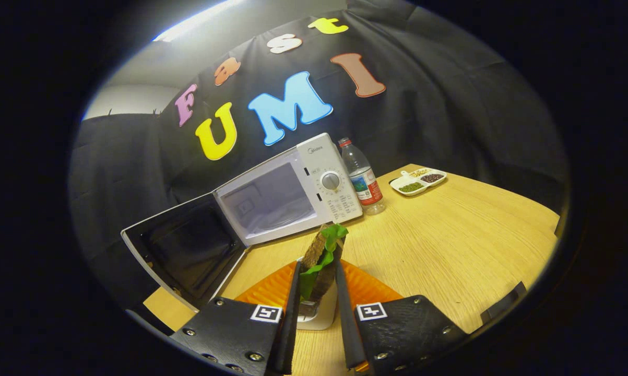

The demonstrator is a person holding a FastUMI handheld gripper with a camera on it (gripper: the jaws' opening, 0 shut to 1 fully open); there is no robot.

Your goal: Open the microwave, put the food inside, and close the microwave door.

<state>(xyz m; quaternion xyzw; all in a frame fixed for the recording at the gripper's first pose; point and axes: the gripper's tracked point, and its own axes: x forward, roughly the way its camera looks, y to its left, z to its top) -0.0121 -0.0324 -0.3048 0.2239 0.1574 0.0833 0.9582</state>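
A white microwave stands on the wooden table beyond my fingers, its door swung wide open to the left and the lit cavity bare inside. My gripper is shut on a sandwich of brown bread and green lettuce, which stands upright between the two fingers. The sandwich is lifted over an orange ridged mat, and a small white holder sits under it between the fingers.
A plastic water bottle with a red cap stands right next to the microwave's control panel. Farther right at the table's back lies a white divided dish with beans and grains. Black cloth walls close the booth behind.
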